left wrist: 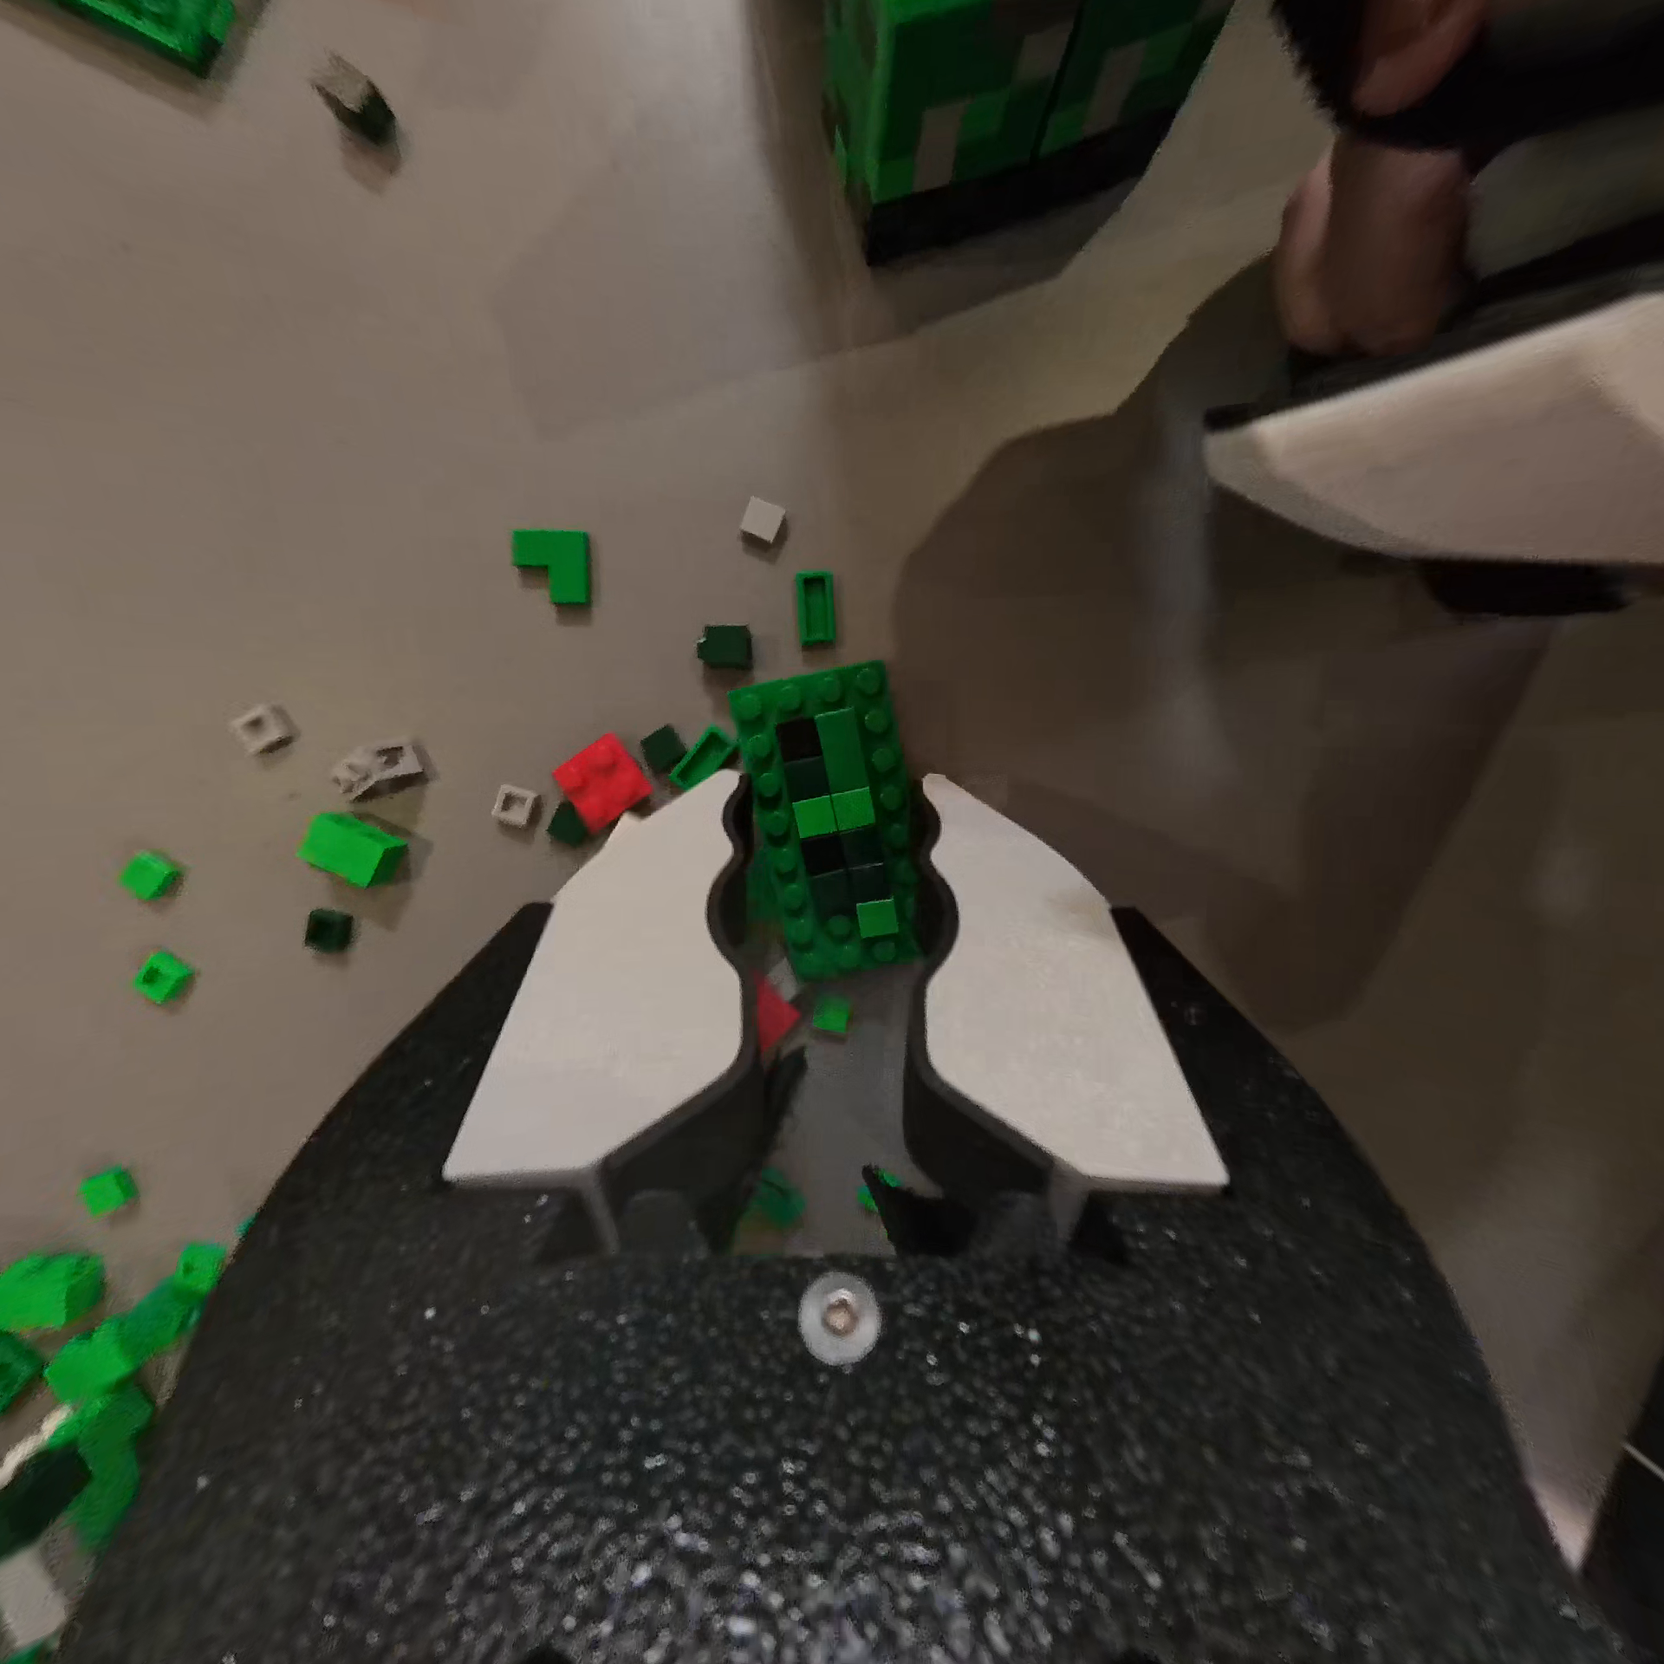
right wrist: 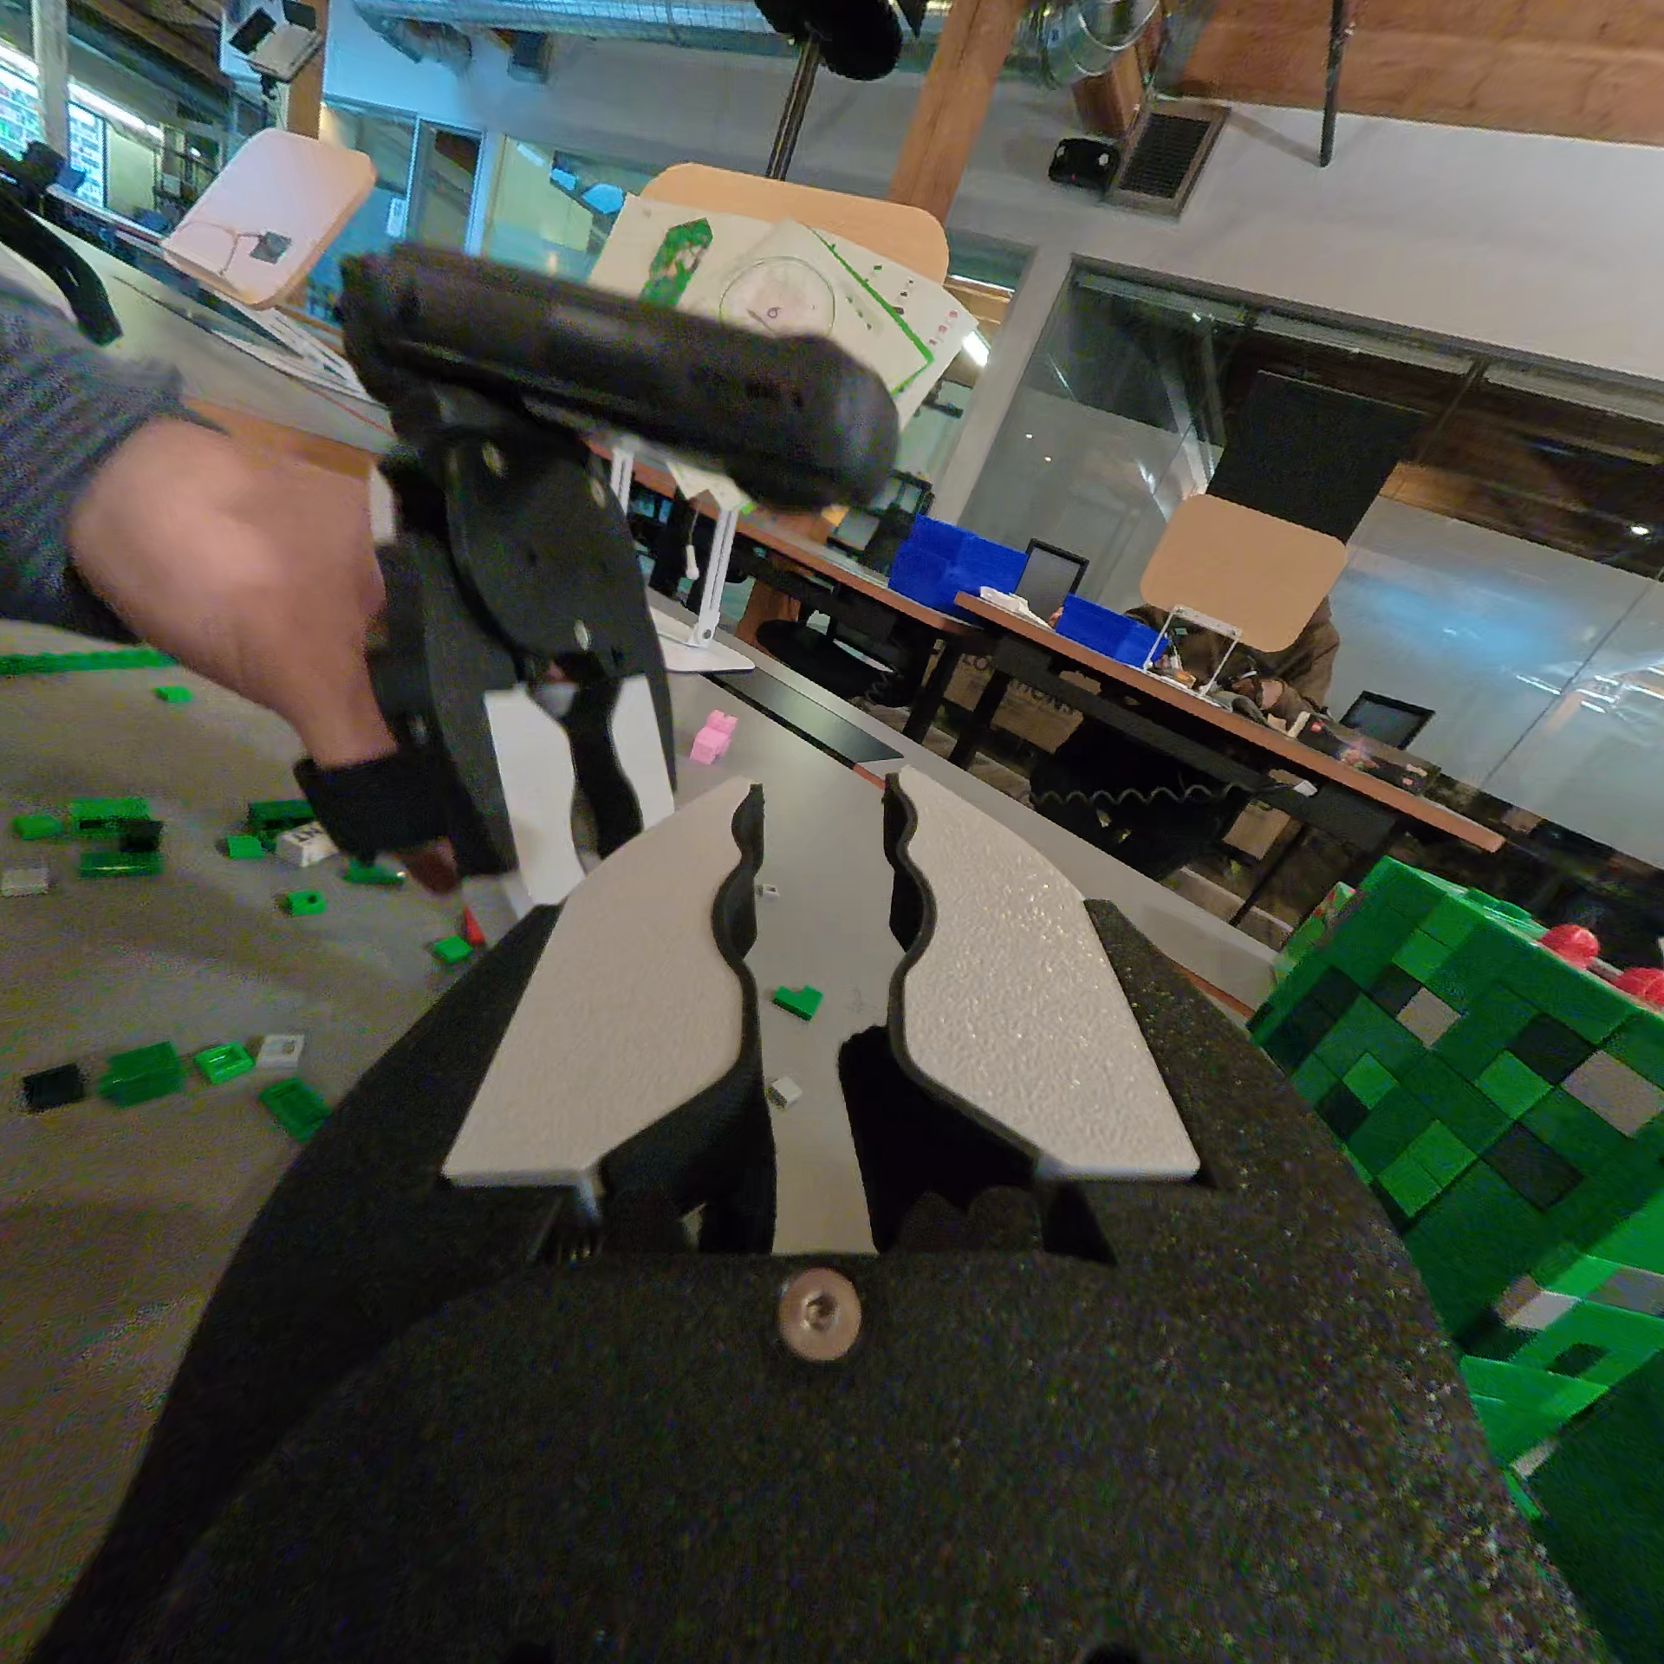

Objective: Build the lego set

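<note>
Your left gripper is closed down on the green plate, fingers pressing its two long edges; the plate sits tilted between them, studs toward the camera, with a double row of dark, black and bright green tiles down its middle. Your right gripper has its fingers parted with nothing between them, only bare table and a small green corner piece showing through the gap.

Taking the green plate as landmark: the red brick lies just left of it on the table, with a loose dark green piece and an upturned green tile between the two. Farther left are grey bits and a green sloped brick. Beyond the plate, a grey square tile and a green L piece. Well beyond, the big green pixel-patterned block build. To the plate's right your right gripper shows blurred, hand on it.

Risks, judged from here:
- The grip is on thin plate edges and the plate is already canted; any twist or a push on its studs could pivot it out of the jaws.
- Pressing a new tile on while the plate hangs unsupported could pop it free or bend the hold; rest it on the table first.
- Frame is motion-blurred, so you seem to be moving quickly; a swing low over the scatter left of the plate could knock pieces away.
- Whether the plate's near end touches the table, cannot tell.
</note>
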The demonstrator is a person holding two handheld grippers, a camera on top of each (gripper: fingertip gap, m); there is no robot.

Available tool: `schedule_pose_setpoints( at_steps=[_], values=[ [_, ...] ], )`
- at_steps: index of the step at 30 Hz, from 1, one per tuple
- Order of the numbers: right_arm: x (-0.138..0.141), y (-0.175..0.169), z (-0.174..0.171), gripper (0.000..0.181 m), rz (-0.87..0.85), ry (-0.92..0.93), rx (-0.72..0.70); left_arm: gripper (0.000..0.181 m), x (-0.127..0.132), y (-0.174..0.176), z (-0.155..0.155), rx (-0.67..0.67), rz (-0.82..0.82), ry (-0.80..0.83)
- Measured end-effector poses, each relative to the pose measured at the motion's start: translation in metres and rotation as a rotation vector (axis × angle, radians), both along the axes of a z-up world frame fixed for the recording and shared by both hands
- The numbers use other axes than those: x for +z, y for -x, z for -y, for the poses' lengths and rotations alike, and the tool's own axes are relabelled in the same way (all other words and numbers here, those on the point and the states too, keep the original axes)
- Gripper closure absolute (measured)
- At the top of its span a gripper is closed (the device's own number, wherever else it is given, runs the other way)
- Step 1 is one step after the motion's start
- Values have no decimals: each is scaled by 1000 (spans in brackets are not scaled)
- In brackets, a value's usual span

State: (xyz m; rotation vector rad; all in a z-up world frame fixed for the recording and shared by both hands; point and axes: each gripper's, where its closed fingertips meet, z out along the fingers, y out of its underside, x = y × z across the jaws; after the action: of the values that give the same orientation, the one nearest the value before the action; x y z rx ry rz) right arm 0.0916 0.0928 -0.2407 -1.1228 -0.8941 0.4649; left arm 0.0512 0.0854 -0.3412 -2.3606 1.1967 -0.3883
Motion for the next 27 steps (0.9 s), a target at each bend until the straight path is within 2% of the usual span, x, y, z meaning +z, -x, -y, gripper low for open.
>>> schedule_pose_setpoints(
  at_steps=[1, 4, 7, 10, 12, 14, 17, 19, 22, 24, 27],
  values=[
    [0, 0, 0, 156, 0, 0, 2, 150, 11, 7, 0, 26, 34, -20],
    [-1, 1, 2, 156, 11, -7, 7, 150, 50, 66, -2, 186, 75, -134],
    [-4, 7, 8, 157, 55, -35, 35, 150, 70, 174, 1, 454, 2, -218],
    [-18, 26, 21, 164, 151, -5, 141, 149, 59, 291, 17, 710, -81, -196],
    [-30, 51, 35, 165, 233, 83, 280, 149, 38, 342, 32, 813, -64, -110],
    [-38, 82, 50, 162, 357, 159, 433, 149, 19, 375, 41, 869, -63, -57],
    [-43, 137, 43, 149, 581, 167, 528, 142, -2, 392, 48, 874, -47, 7],
    [-41, 175, 24, 140, 688, 129, 540, 131, -5, 390, 47, 847, -28, 13],
    [-45, 224, -5, 137, 863, 97, 570, 114, 2, 386, 49, 797, -85, -16],
    [-40, 251, -31, 138, 898, 89, 544, 103, 16, 366, 45, 737, -31, -68],
    [-43, 284, -49, 139, 983, 117, 604, 95, 27, 327, 41, 602, 34, -101]
  ],
)
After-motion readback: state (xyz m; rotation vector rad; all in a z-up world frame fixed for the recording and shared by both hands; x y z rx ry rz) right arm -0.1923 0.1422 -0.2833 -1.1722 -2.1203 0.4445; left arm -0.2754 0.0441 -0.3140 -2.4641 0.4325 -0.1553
